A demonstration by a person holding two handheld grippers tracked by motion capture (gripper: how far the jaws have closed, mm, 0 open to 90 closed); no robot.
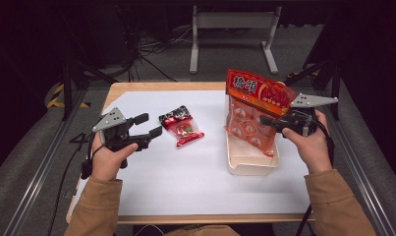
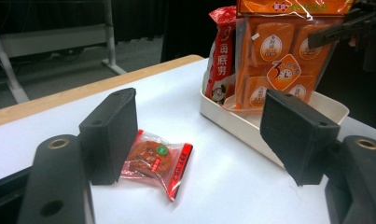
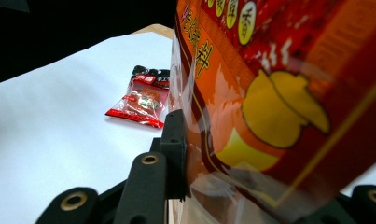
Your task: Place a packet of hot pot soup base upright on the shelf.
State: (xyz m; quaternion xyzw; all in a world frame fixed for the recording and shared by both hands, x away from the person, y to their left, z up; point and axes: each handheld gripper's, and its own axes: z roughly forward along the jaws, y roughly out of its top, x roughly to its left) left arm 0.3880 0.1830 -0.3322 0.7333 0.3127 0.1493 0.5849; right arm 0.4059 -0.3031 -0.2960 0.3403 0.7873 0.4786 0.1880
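Right now our right claw (image 1: 268,121) pinches the orange snack bag (image 1: 252,110) above the cream tray (image 1: 252,164) at centre right, our left claw (image 1: 149,125) gapes empty, and the slick film could slip.

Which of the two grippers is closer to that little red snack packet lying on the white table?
Left. The left gripper hovers open just beside the small red packet, while the right gripper is across the table, clamped on the big orange bag.

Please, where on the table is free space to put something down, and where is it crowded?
Free: the white table near the person, between the sleeves, and the far left corner behind the small snack packet. Crowded: the right side, where the right gripper holds the big orange bag in the tray.
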